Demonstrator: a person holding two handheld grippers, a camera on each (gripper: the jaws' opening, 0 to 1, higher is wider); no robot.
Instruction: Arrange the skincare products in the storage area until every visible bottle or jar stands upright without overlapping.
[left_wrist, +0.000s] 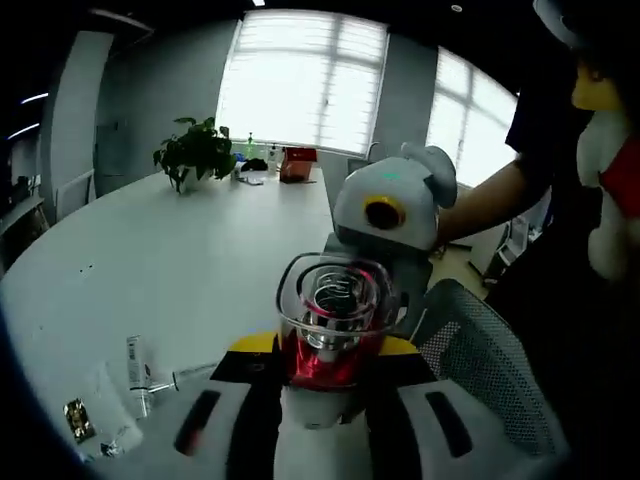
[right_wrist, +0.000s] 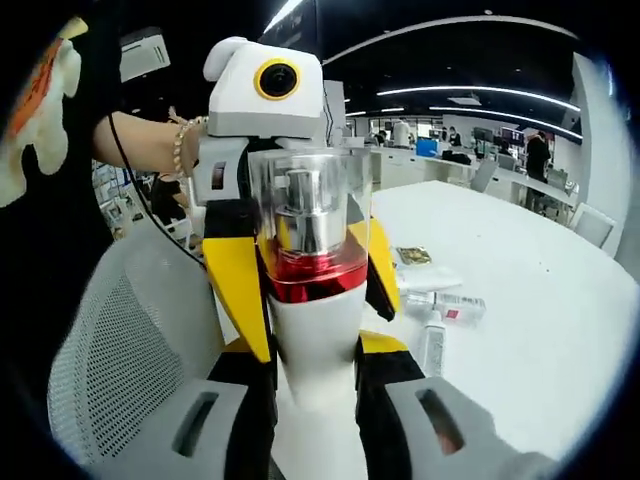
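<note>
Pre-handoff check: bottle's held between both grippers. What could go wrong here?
1. Left gripper and right gripper both seem clamped on the bottle; opposing pulls could twist it loose.
2. It hangs over the chair, off the table; a slip drops it there.

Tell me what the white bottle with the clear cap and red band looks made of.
White bottle with clear cap and red band: body looks like opaque glossy white plastic or glass. Cap seems clear hard plastic, since the silver pump shows through. Band looks metallic red foil, judging by its mirror-like shine.
</note>
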